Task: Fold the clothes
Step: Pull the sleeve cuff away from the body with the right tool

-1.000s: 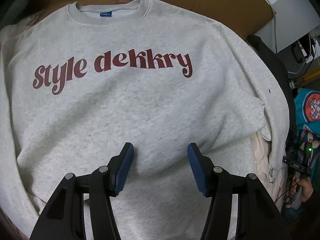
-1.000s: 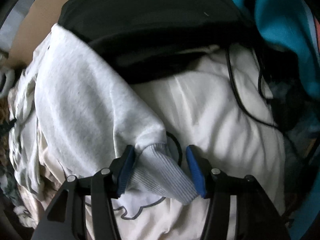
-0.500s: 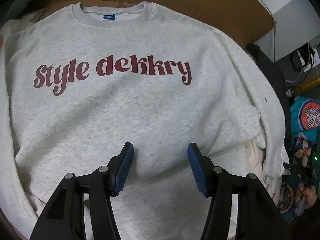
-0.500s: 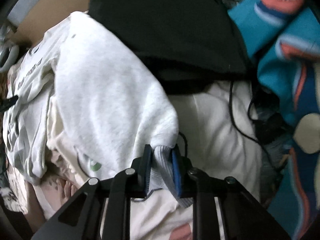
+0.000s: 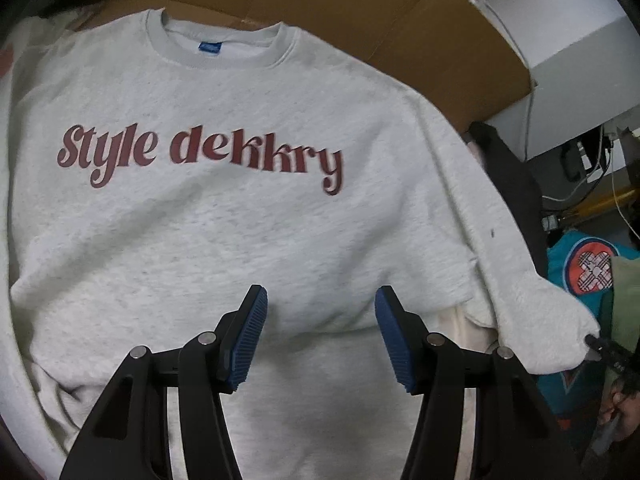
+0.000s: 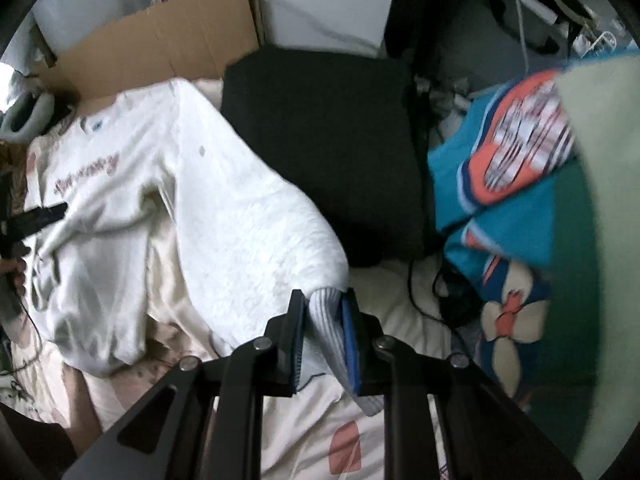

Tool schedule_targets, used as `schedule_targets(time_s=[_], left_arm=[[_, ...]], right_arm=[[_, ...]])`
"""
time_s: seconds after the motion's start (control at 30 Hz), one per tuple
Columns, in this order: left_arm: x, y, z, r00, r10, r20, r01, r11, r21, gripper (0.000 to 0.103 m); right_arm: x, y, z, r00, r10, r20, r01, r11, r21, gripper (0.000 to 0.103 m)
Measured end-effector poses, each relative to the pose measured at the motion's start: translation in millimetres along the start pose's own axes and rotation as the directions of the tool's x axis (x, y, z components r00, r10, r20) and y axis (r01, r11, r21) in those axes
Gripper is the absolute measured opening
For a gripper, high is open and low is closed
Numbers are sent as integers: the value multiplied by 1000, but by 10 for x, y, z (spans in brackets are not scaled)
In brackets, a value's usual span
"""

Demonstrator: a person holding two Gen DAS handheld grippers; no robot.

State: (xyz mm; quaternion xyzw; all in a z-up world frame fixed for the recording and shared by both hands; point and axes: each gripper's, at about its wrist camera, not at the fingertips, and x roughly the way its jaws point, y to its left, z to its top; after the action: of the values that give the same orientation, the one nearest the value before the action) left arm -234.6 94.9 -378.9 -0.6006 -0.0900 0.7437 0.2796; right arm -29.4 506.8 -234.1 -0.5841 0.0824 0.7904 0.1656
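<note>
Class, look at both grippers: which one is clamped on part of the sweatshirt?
The right gripper: its blue pads pinch the ribbed cuff of the sleeve. The left gripper stands open above the sweatshirt, with nothing held.

Sweatshirt (image 5: 240, 240) left sleeve cut off; chest lettering blurred in right view.

1. The ribbed cuff (image 6: 326, 320) of a pale grey sweatshirt (image 6: 168, 184) is being pinched between the blue pads of the right gripper (image 6: 323, 342).
2. The sleeve (image 6: 256, 232) is being held stretched up and away to the claw's left, toward the sweatshirt body.
3. A black cushion (image 6: 320, 140) is being shown beyond the claw.
4. A teal patterned fabric (image 6: 512, 216) is being shown to the claw's right.
5. A cardboard box (image 6: 160, 48) is being shown far beyond, to the left.
</note>
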Motion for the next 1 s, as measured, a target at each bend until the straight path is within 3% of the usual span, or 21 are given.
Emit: schedule_targets(time_s=[0.3, 0.67, 1.0], left_arm=[[-7, 12, -44, 1000, 10, 5, -9, 999, -51, 57], [-20, 71, -23, 1000, 11, 13, -9, 996, -85, 57], [3, 103, 14, 1000, 9, 26, -7, 995, -98, 57]], right_arm=[[-674, 251, 389, 995, -59, 76, 67, 992, -104, 15], [-1149, 328, 902, 986, -133, 101, 152, 962, -226, 15], [-1518, 314, 1494, 980, -165, 114, 190, 946, -263, 15]])
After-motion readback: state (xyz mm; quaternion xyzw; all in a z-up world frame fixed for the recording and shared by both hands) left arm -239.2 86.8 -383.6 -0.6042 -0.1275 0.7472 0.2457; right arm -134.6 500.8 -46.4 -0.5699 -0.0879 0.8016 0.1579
